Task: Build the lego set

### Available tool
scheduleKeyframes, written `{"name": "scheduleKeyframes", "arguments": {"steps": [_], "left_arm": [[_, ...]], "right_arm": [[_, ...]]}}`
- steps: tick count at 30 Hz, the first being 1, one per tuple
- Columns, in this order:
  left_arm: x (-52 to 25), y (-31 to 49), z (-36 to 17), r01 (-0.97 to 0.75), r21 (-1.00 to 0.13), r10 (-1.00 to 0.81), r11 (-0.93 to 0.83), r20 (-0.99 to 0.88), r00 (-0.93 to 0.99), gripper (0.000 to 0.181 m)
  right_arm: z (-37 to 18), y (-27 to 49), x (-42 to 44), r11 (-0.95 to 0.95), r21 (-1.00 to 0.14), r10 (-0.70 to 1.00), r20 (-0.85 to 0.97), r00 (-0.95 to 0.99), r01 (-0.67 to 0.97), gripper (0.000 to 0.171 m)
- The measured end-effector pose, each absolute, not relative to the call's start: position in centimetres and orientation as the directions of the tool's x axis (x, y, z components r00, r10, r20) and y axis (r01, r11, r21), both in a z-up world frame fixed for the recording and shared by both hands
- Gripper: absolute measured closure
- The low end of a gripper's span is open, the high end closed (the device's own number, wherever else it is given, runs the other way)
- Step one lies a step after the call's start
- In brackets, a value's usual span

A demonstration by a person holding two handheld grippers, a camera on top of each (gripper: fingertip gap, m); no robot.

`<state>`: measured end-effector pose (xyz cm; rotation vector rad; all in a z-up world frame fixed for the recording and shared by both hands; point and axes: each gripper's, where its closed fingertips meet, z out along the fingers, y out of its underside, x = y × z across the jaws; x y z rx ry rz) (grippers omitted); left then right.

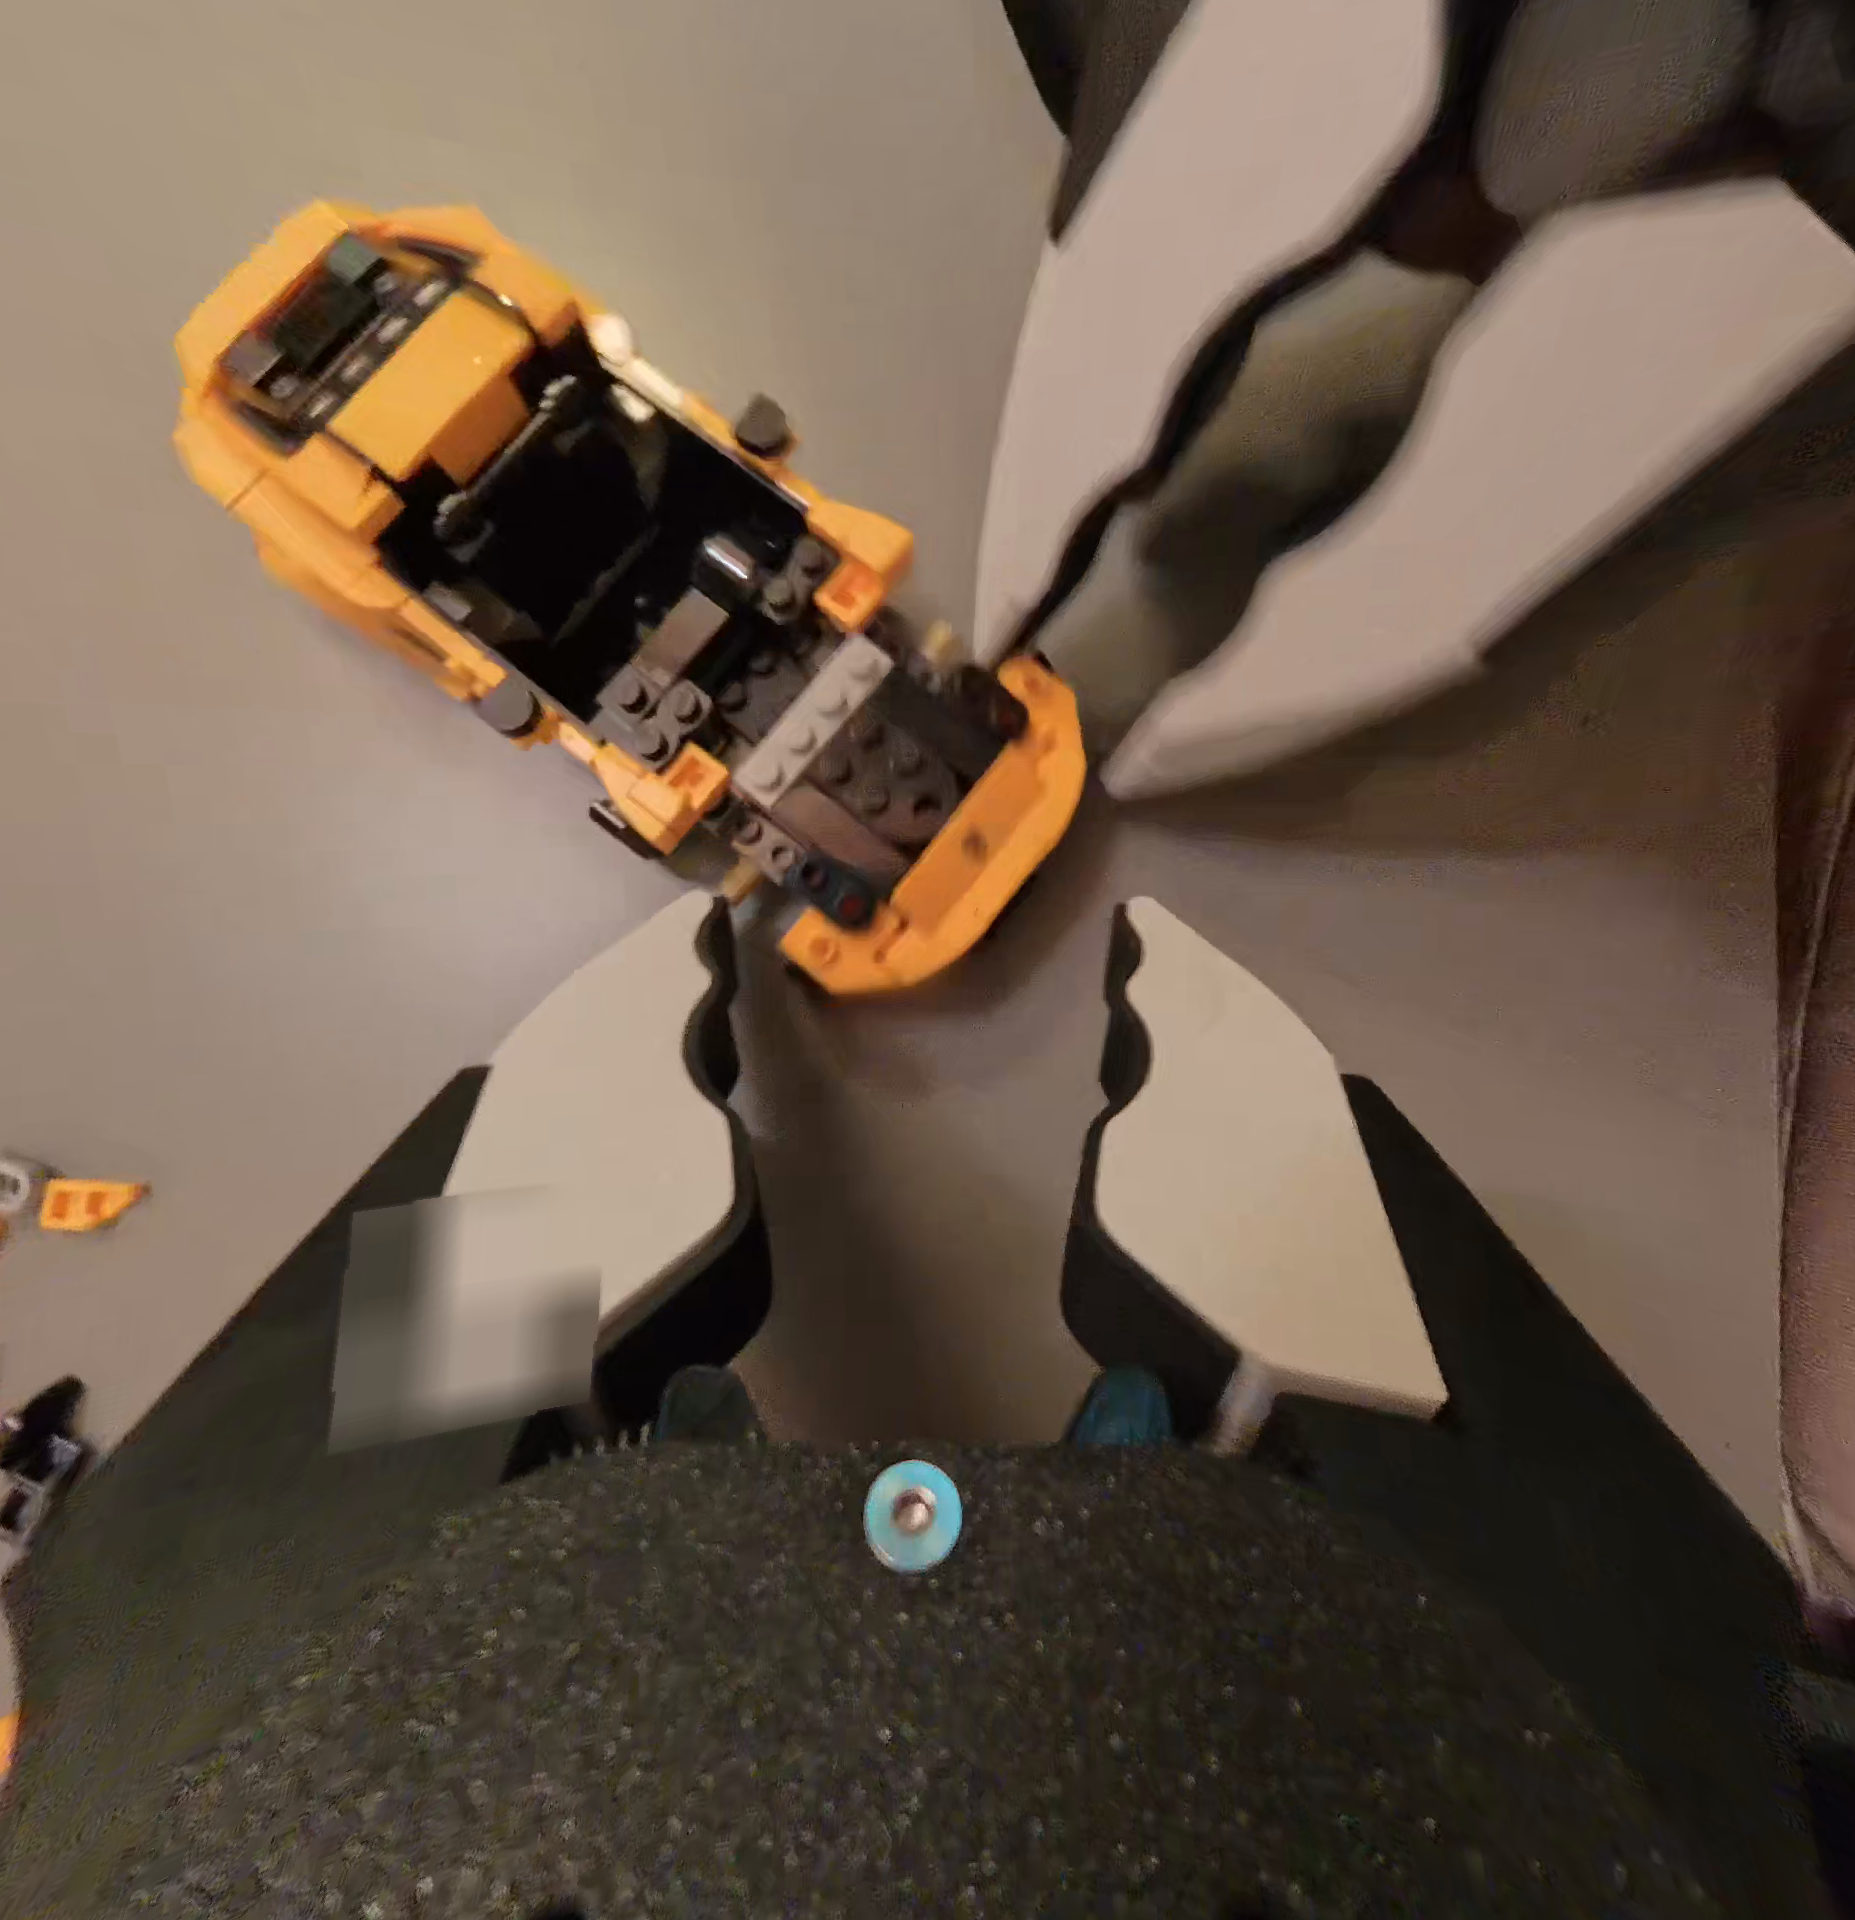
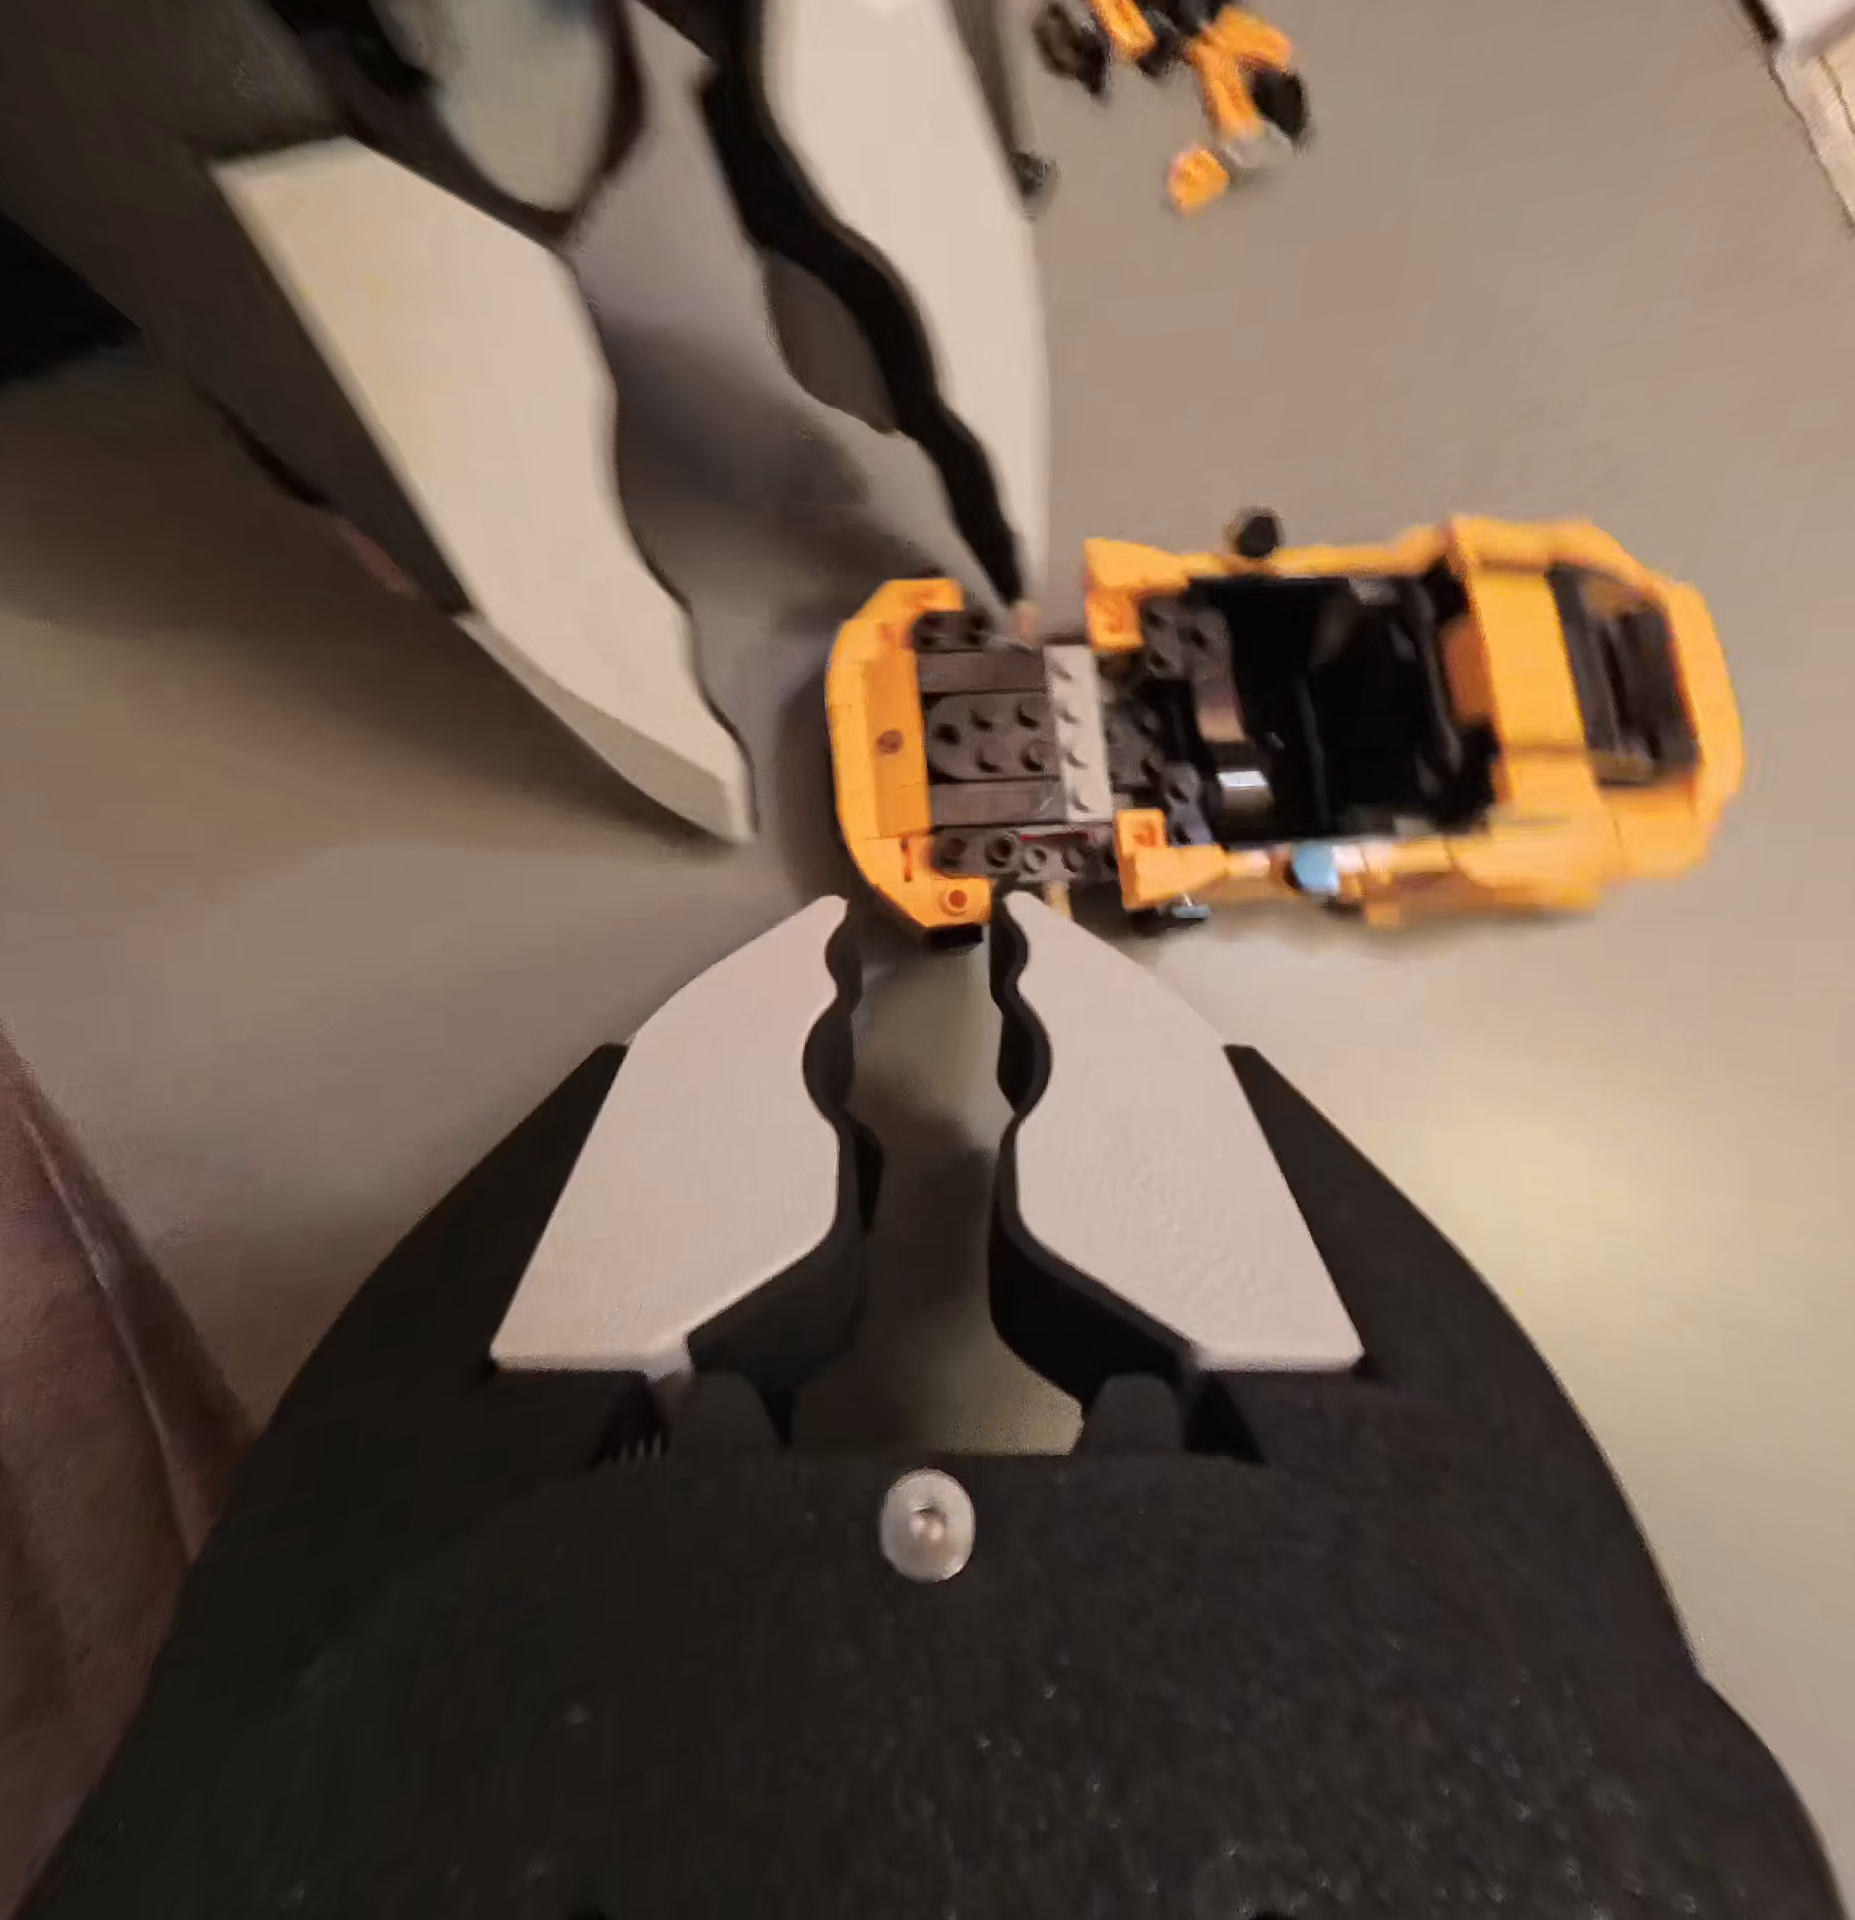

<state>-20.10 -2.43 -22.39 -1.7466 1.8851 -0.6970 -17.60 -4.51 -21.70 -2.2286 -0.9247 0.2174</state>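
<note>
A partly built orange and black lego car (image 1: 549,540) lies on the grey table, roof open, studded black and grey plates bare behind its orange bumper (image 1: 964,883). My left gripper (image 1: 923,914) is open, its wide jaws on either side of the bumper end; its left fingertip (image 1: 717,920) is close to the car's side. My right gripper (image 2: 921,912) is open with a narrower gap, its tips astride a corner of the same bumper (image 2: 871,748). In the left wrist view it (image 1: 1053,717) comes in from the upper right. The car (image 2: 1370,727) is blurred in the right wrist view.
Loose orange and black pieces (image 1: 81,1205) lie at the table's left edge of view, and a small pile (image 2: 1214,83) shows beyond the car in the right wrist view. A printed sheet (image 2: 1837,135) lies at the far right. A person's clothing (image 1: 1837,1039) borders the table. The left gripper's tips are roughly 4 cm from the right gripper's.
</note>
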Motion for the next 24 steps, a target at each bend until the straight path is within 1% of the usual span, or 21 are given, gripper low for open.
{"name": "scheduleKeyframes", "arguments": {"steps": [1,2,5,6,7,8,9,11,12,15,17,18,19,20,21,24], "left_arm": [[-20.3,-2.3,-22.5,-0.762,-0.645,-0.998,0.059,-0.013,-0.067,0.108],[-20.4,-2.3,-22.6,-0.763,-0.644,-0.997,0.066,-0.022,-0.068,0.108],[-20.6,-1.9,-22.6,-0.751,-0.653,-0.995,0.103,-0.067,-0.079,0.112],[-20.6,-1.7,-22.5,-0.744,-0.657,-0.992,0.125,-0.084,-0.092,0.117],[-20.7,-1.6,-22.4,-0.734,-0.662,-0.989,0.151,-0.103,-0.110,0.120],[-20.8,-1.4,-22.4,-0.723,-0.668,-0.985,0.173,-0.121,-0.123,0.120],[-20.9,-1.0,-22.3,-0.715,-0.675,-0.983,0.183,-0.134,-0.125,0.121],[-21.3,0.5,-22.2,-0.710,-0.683,-0.983,0.173,-0.161,-0.085,0.122],[-21.6,1.4,-22.2,-0.712,-0.684,-0.983,0.158,-0.174,-0.050,0.124],[-22.2,3.6,-22.0,-0.710,-0.694,-0.979,0.120,-0.203,0.032,0.125],[-22.4,4.1,-22.0,-0.708,-0.699,-0.977,0.104,-0.205,0.059,0.126],[-22.4,4.2,-22.0,-0.706,-0.701,-0.978,0.097,-0.198,0.062,0.126],[-22.5,4.2,-22.0,-0.705,-0.703,-0.979,0.094,-0.196,0.065,0.128],[-22.6,4.4,-22.0,-0.705,-0.703,-0.976,0.093,-0.203,0.074,0.133],[-22.6,4.5,-21.8,-0.697,-0.712,-0.976,0.089,-0.200,0.080,0.132],[-22.4,4.8,-21.4,-0.674,-0.736,-0.980,0.067,-0.177,0.096,0.130]], "right_arm": [[-21.7,-4.9,-18.8,-0.464,-0.673,0.695,0.127,0.708,0.576,0.142],[-21.7,-5.1,-19.4,-0.433,-0.670,0.721,0.144,0.678,0.603,0.140],[-20.0,-5.9,-20.1,-0.313,-0.689,0.831,0.135,0.539,0.654,0.141],[-18.7,-5.8,-19.8,-0.240,-0.708,0.856,0.168,0.489,0.665,0.141],[-17.3,-5.0,-18.9,-0.164,-0.717,0.851,0.245,0.465,0.678,0.139],[-16.3,-3.9,-17.5,-0.098,-0.695,0.835,0.332,0.439,0.712,0.133],[-15.9,-2.8,-15.9,-0.063,-0.654,0.823,0.393,0.410,0.754,0.122],[-16.9,-1.1,-12.8,-0.100,-0.581,0.847,0.376,0.375,0.808,0.089],[-17.6,0.0,-11.4,-0.129,-0.564,0.850,0.360,0.383,0.816,0.079],[-20.5,2.4,-9.3,-0.178,-0.551,0.881,0.280,0.382,0.815,0.064],[-22.0,3.1,-9.6,-0.215,-0.568,0.902,0.196,0.384,0.795,0.065],[-22.4,3.4,-10.0,-0.233,-0.591,0.908,0.153,0.391,0.772,0.073],[-22.4,3.4,-10.5,-0.242,-0.617,0.918,0.105,0.383,0.749,0.087],[-22.4,3.9,-10.6,-0.239,-0.640,0.913,0.109,0.394,0.730,0.087],[-22.4,4.2,-10.5,-0.237,-0.653,0.910,0.110,0.400,0.719,0.087],[-22.4,5.3,-9.1,-0.256,-0.624,0.897,0.131,0.421,0.739,0.087]]}}
